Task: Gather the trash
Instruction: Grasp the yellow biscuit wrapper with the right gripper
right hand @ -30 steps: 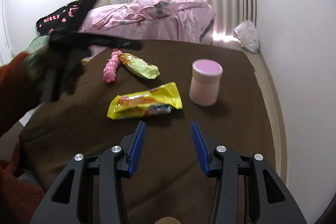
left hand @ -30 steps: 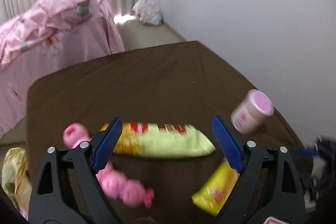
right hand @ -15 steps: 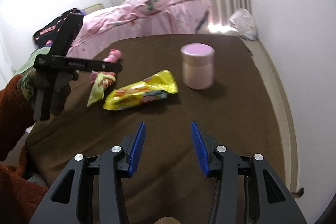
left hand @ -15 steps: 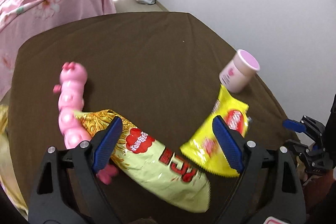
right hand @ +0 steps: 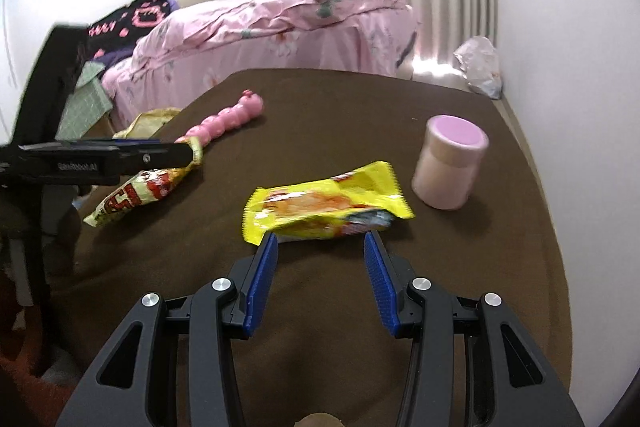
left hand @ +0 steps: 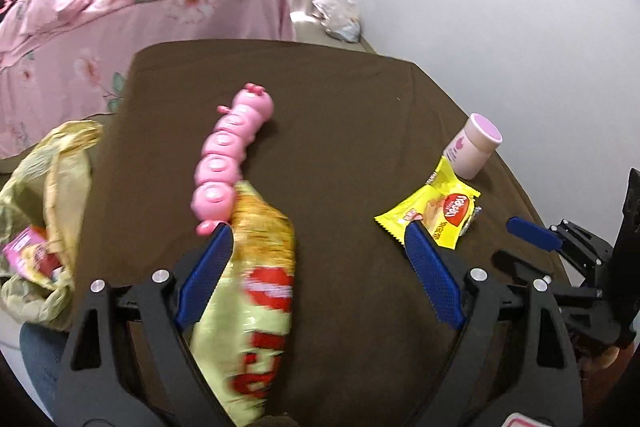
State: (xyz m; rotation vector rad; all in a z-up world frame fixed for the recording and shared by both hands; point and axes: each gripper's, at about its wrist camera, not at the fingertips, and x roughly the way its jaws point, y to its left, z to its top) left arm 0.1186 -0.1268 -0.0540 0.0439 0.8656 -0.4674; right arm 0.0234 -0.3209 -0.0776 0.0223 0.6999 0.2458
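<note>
While the left claw (left hand: 316, 267) hangs over the brown surface (left hand: 340, 131) with its blue pads far apart, a pale green snack bag (left hand: 252, 307) lies right by its left pad. I cannot tell if the pad touches it. The bag is long and crinkly, yellow at the top with big red letters, and it looks blurry. Off the left edge sits a crumpled yellow-green trash bag (left hand: 48, 187) with pink wrappers inside. A pink caterpillar toy (left hand: 232, 155) touches the snack bag's top end. Further right lies a bright yellow wrapper (right hand: 324, 205) with a red label, flat and wrinkled. The right claw (right hand: 320, 281) is just in front of it, pads apart, holding nothing. Next to the wrapper stands a pink jar (right hand: 450, 163).
</note>
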